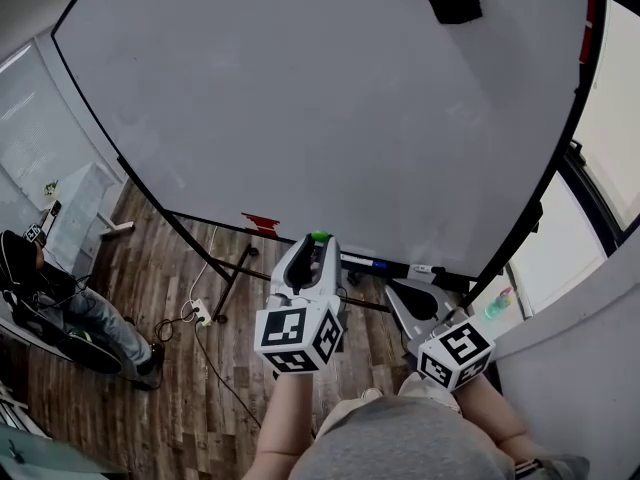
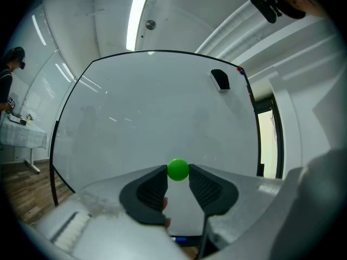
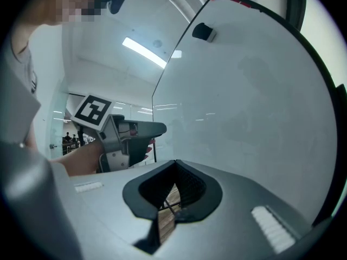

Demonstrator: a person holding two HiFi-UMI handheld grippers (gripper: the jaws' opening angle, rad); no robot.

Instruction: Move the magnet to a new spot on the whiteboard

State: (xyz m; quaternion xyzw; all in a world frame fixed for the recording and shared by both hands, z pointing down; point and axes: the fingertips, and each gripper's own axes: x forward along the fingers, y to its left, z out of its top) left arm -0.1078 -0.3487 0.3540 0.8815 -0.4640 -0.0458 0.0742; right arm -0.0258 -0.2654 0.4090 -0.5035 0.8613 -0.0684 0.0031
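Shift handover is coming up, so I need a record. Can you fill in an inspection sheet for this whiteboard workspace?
Surface: whiteboard upright, mostly blank.
Job's things: green magnet held between the left gripper's jaws.
Clutter: black eraser stuck near the board's upper right corner.
Grippers: left shut on the magnet; right gripper shut, empty.
Cables: power strip and cable on the wooden floor.
Surroundings: seated person at left, window at right.

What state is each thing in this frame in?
left hand-held gripper: shut on the green magnet.
green magnet: clamped at the jaw tips, in front of the whiteboard.
right hand-held gripper: shut, empty.
whiteboard: upright, blank.
eraser: stuck near the whiteboard's top corner.
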